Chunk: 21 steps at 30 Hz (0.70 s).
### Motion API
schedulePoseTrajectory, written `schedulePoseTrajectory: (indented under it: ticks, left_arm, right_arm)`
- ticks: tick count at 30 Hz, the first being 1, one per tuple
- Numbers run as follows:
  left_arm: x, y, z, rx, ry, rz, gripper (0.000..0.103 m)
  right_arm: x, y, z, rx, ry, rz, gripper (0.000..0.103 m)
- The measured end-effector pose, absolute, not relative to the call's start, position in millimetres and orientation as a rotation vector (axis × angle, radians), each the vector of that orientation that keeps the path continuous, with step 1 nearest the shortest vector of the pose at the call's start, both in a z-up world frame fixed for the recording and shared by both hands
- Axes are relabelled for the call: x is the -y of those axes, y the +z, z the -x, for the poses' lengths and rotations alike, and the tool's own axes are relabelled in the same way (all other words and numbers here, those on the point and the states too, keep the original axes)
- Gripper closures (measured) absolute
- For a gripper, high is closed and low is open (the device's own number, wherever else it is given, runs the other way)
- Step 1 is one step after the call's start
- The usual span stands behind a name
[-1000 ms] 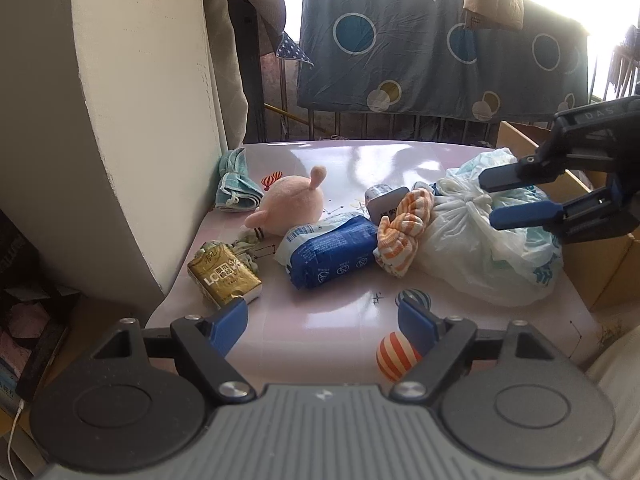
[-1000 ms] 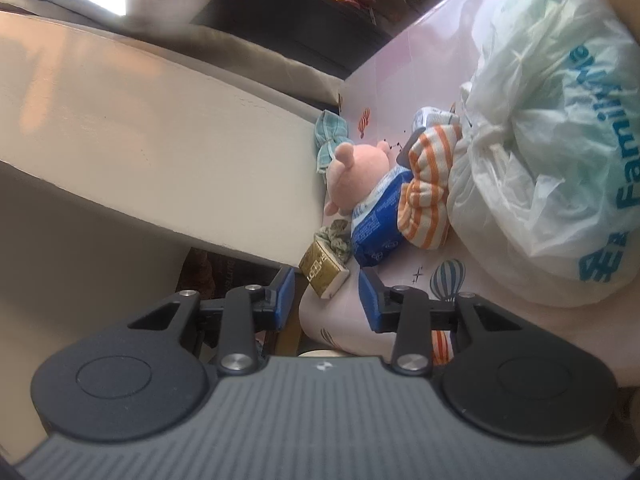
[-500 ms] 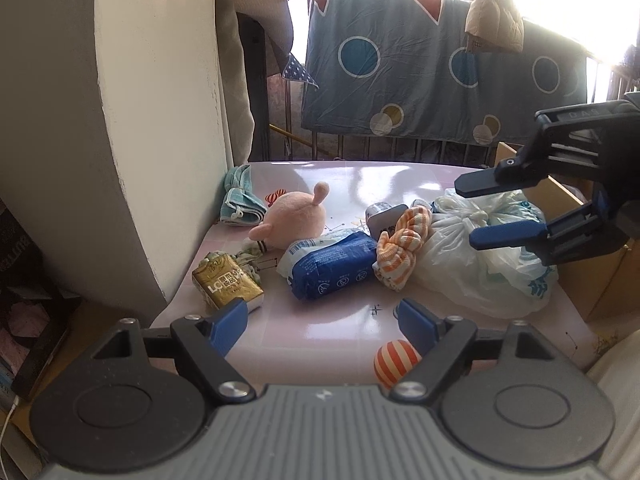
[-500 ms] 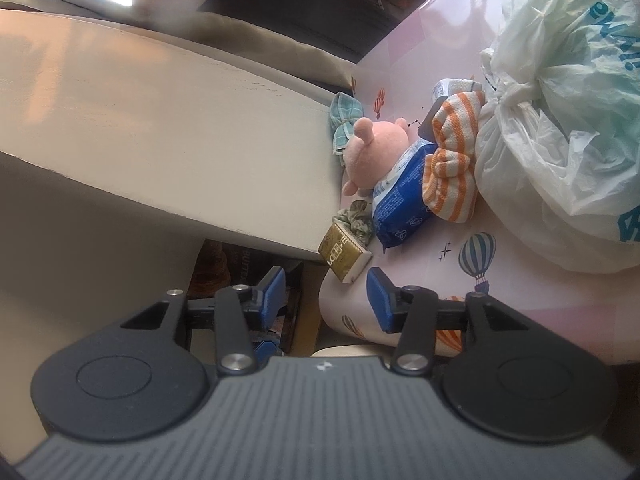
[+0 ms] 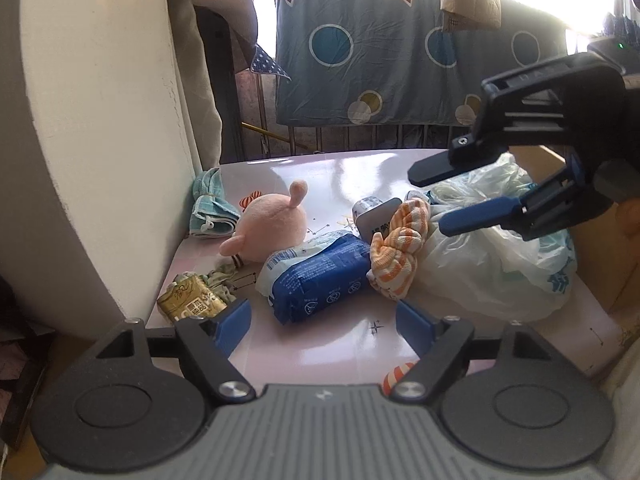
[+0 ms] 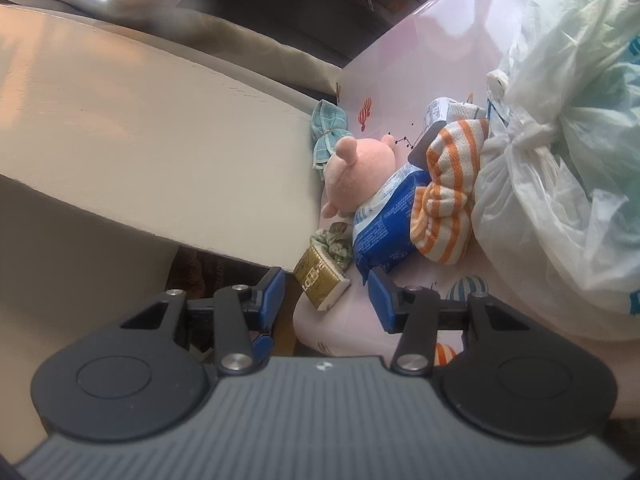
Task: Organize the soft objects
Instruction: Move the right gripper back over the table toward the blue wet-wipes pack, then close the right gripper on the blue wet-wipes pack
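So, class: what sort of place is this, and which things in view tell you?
Probably a home, perhaps a child's room or a balcony corner: a pink table printed with balloons, a pink plush toy among household clutter, and a circle-patterned blue sheet hung over a railing by a sunny window.

The left wrist camera sat behind the left tongs (image 5: 322, 326) and looked forward and downward from the near edge of the surface (image 5: 320, 344) toward a blue sheet (image 5: 400, 60) hung at the far side. It stood close to the surface. The right tongs (image 5: 436, 196) entered this view from the right.

The right wrist camera sat behind the right tongs (image 6: 326, 296), rolled to one side, so the surface (image 6: 400, 60) rose slanting to the upper right. It faced along the surface toward a pale wall (image 6: 140, 152).

Both views shared the pink plush toy (image 5: 272, 226) (image 6: 360, 172), blue packet (image 5: 320, 280) (image 6: 384, 224), striped cloth (image 5: 396, 248) (image 6: 448, 188), gold box (image 5: 192, 300) (image 6: 320, 276) and white plastic bag (image 5: 492, 264) (image 6: 552, 160).
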<state>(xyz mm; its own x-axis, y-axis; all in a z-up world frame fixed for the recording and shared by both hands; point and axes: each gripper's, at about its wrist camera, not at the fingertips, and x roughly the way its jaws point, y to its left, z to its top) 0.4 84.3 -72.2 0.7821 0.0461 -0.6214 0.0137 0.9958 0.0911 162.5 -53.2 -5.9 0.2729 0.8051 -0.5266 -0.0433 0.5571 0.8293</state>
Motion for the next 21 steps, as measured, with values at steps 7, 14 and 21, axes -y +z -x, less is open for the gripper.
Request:
schedulePoseTrajectory:
  ticks: [7,14,21]
  left_arm:
    - [-88.8,-97.9,-39.7,-0.733,0.041,-0.114,0.040]
    - [-97.3,-117.3,-63.2,-0.778,0.050,-0.173,0.048]
    - [-93.8,-135.5,-87.7,-0.844,0.046,-0.293,0.048]
  right_arm:
    - [16.6,-19.4,-210.2,-1.221,0.687,-0.759,0.057]
    - [-3.9,-46.5,-217.5,-1.339,0.698,-0.759,0.057]
    - [-16.5,-49.0,-238.8,-1.326,0.675,-0.707,0.057]
